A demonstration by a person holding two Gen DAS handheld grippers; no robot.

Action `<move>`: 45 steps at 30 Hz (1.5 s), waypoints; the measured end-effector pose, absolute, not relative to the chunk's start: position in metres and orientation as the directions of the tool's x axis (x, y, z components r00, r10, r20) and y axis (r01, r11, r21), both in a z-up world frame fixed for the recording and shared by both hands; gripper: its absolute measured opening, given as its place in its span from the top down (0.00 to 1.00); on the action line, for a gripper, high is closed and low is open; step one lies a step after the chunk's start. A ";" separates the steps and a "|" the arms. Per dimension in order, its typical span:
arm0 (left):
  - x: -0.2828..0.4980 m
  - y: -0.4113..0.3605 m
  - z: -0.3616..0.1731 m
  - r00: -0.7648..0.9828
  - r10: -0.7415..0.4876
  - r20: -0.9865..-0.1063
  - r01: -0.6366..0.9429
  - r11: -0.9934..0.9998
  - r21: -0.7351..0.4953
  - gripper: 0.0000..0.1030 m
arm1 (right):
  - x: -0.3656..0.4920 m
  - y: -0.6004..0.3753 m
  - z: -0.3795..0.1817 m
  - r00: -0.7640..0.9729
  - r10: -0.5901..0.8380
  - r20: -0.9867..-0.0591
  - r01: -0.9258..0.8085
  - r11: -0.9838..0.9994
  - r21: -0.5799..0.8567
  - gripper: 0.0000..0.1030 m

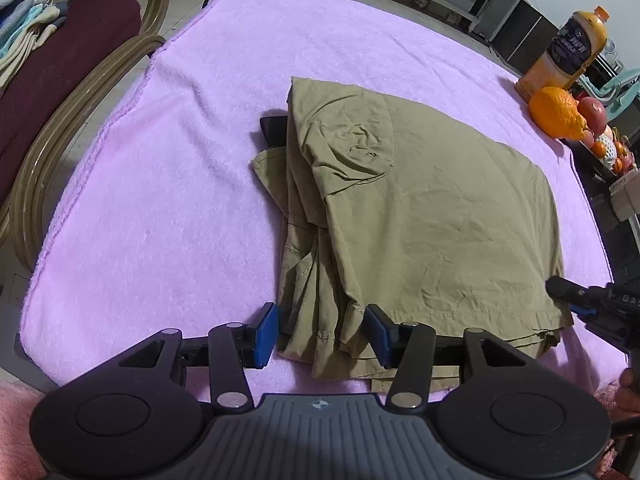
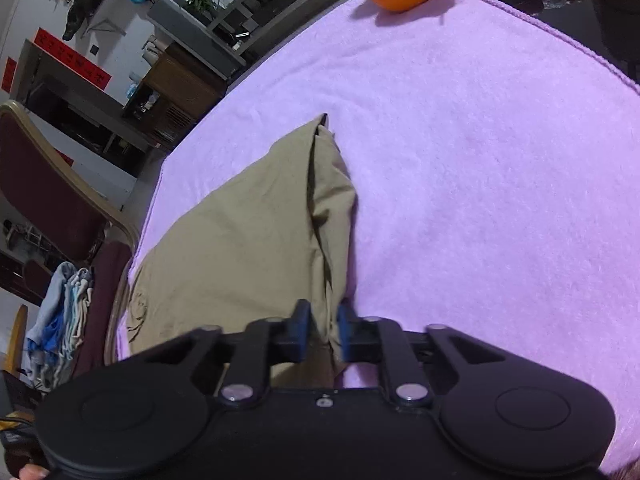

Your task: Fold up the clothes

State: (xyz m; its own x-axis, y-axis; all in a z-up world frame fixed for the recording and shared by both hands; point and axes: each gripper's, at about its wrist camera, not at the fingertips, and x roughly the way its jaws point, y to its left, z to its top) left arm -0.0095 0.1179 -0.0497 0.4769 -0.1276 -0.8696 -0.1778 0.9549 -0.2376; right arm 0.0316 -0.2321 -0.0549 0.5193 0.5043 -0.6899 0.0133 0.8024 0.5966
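So the khaki garment (image 1: 420,216) is lying folded and pretty wrinkly in the middle of the left wrist frame, on the pink towel (image 1: 160,200) covering the counter, with stitched hems bunching at the lower edge. The left tool (image 1: 324,332) is sitting released, pads either side of that bunched hem, not pressing. The right tool (image 2: 324,332) is pinching the garment's edge low in its frame. The orange juice bottle (image 1: 568,52) upper right has a dark label, too blurry to read.
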 end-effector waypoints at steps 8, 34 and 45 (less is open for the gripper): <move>-0.019 0.110 -0.037 0.512 -0.130 -0.849 -0.132 0.965 -0.228 0.60 | 0.026 -0.156 0.064 0.574 0.367 -0.732 -0.316 0.924 0.215 0.96; -0.020 0.101 -0.007 0.626 -0.210 -0.751 -0.004 0.962 -0.272 0.62 | 0.187 -0.111 0.042 0.696 0.000 -0.718 -0.310 0.902 -0.300 0.68; 0.072 0.158 0.058 0.717 -0.168 -0.676 0.009 0.973 -0.232 0.40 | 0.131 -0.223 0.028 0.614 0.635 -0.468 -0.081 0.641 0.763 0.50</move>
